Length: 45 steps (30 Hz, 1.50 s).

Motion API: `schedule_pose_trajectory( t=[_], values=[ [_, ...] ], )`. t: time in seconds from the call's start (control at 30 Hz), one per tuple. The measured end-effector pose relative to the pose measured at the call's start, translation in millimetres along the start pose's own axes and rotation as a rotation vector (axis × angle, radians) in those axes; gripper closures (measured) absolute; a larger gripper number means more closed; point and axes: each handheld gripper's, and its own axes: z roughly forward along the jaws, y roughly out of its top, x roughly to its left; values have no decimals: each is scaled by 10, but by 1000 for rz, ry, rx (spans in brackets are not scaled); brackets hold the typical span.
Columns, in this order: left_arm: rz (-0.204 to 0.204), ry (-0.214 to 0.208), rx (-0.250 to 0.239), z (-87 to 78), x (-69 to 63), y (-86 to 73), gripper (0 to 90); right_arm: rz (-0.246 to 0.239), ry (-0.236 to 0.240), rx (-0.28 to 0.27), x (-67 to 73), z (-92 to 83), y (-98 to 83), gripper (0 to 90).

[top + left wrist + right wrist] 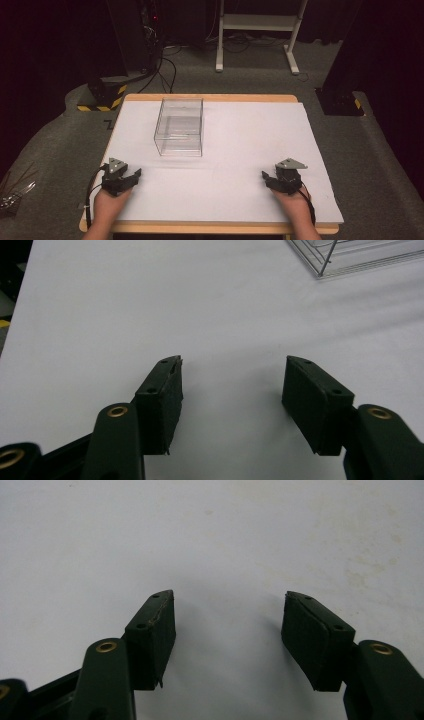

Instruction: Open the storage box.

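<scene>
Both tongs (131,176) (267,176) rest spread on table (240,130)

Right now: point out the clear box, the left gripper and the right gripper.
clear box (180,127), high view, on its near see-through wall.
left gripper (232,385), left gripper view, midway between its open fingertips.
right gripper (230,622), right gripper view, midway between its open fingertips.

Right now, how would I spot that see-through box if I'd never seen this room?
Find the white table. The box stands upright on its far left part, ahead of the left gripper. It is the one clear-walled thing there, open on top, and seemingly empty.
</scene>
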Motion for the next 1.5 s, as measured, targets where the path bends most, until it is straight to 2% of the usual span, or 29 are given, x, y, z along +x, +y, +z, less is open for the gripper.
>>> schedule_pose_trajectory(
  t=[0.13, 0.17, 0.2, 0.37, 0.43, 0.47, 0.5, 0.53, 0.57, 0.6, 0.63, 0.67, 0.7, 0.73, 0.77, 0.87, 0.93, 1.03, 1.07, 1.13, 1.23, 1.3, 1.37, 1.4, 1.5],
  values=[
    [18, 13, -6, -3, -22, 0, 421, 0, 2, -1, -1, -1, -1, 380],
    [16, 8, -5, -3, -16, 1, 421, 0, 2, -1, -1, -1, -1, 380],
    [-16, -11, -3, 3, 6, 1, 424, 2, 4, -2, -5, -1, -1, 379],
    [-16, -25, 6, 1, 24, 6, 411, 2, 5, -2, -5, -1, -1, 378],
    [-24, -53, 4, 6, 36, 9, 370, 1, 5, -1, -5, -1, -1, 377],
    [-21, -52, 0, 3, 37, 7, 372, 1, 5, -1, -4, -1, -1, 376],
    [-21, -52, 0, 3, 37, 7, 411, 1, 5, 0, -3, -1, -1, 377],
    [-12, -66, -6, -10, 37, 3, 411, 1, 5, 0, -3, -1, -1, 377],
    [10, -97, -16, -26, 29, 0, 490, 0, 4, 0, -3, -1, 0, 376],
    [51, -105, -38, -44, -11, 2, 536, 1, 5, 0, -4, 0, 1, 376],
    [51, -105, -38, -44, -11, 2, 543, 1, 5, 0, -4, 0, 1, 376],
    [59, -158, -69, -68, -39, 29, 548, 1, 5, 0, -4, 0, 1, 376],
    [59, -158, -69, -68, -39, 29, 557, 1, 5, 0, -4, 0, 1, 376],
    [36, -221, -90, -87, -68, 79, 566, 3, 5, 1, -4, 0, 1, 376],
    [36, -221, -90, -87, -68, 79, 566, 3, 6, 1, -4, 0, 1, 376],
    [71, -222, -150, -135, -197, 192, 557, 3, 9, 1, -6, 0, 1, 372],
    [68, -250, -165, -147, -266, 265, 557, 3, 9, 1, -5, 0, 1, 371],
    [41, -285, -147, -130, -364, 384, 513, 3, 10, 1, -6, 0, 1, 369],
    [51, -284, -143, -128, -398, 421, 520, 3, 10, 1, -6, 0, 1, 368],
    [85, -253, -144, -126, -465, 480, 546, 3, 11, 1, -6, 0, 1, 367],
    [65, -267, -156, -95, -492, 562, 543, 1, 11, 1, -7, 0, 1, 367],
    [65, -270, -158, -63, -510, 617, 506, 0, 11, 1, -7, 0, 1, 367],
    [76, -267, -154, -45, -522, 647, 476, 0, 12, 1, -7, 0, 1, 367],
    [100, -245, -156, -10, -547, 703, 463, 0, 12, 1, -7, 0, 1, 367],
    [97, -244, -157, 40, -557, 762, 438, 0, 11, 1, -7, 0, 1, 367]
  ],
)
